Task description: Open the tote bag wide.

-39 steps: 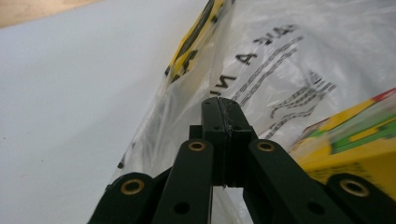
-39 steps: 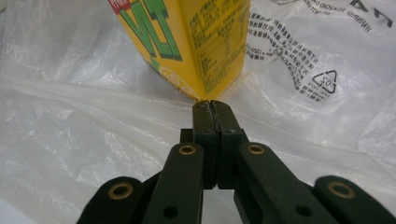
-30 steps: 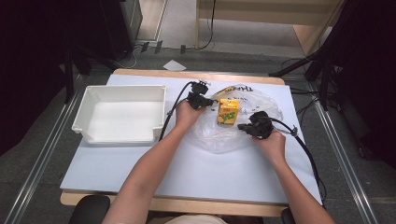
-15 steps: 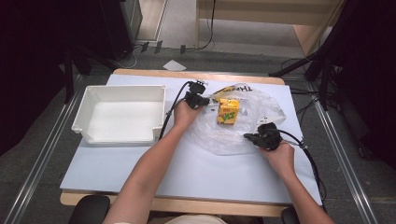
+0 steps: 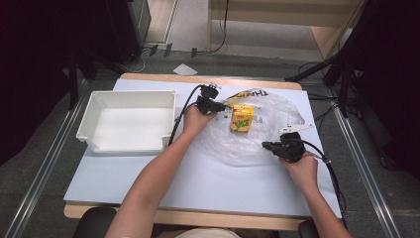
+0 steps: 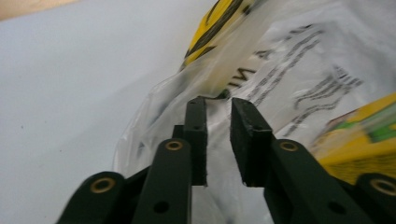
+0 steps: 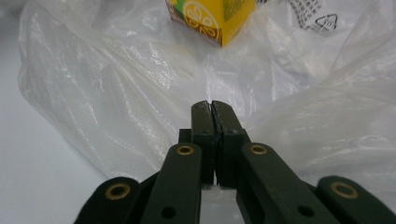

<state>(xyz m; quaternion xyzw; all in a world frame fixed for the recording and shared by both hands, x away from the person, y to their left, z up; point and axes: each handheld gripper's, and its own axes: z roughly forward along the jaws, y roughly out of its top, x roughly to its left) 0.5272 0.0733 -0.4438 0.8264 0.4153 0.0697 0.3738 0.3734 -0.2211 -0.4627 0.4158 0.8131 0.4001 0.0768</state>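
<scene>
On the desk [image 5: 148, 183], right of the middle, a clear plastic bag [image 5: 257, 134] is spread flat, and a yellow juice carton [image 5: 242, 118] is seen lying on or inside it; which of the two cannot be told. At the bag's far left edge the left claw [image 5: 224, 104] is held, its jaws standing a narrow gap apart with a fold of the bag's printed film between them, as seen in the left gripper view [image 6: 218, 100]. At the bag's near right edge the right claw [image 5: 266, 146] is held low, its jaws pressed together at the film's border in the right gripper view [image 7: 212, 106]; whether film is pinched between them cannot be told. A white tray [image 5: 89, 126] is set on the left of the desk, well apart from the bag.
</scene>
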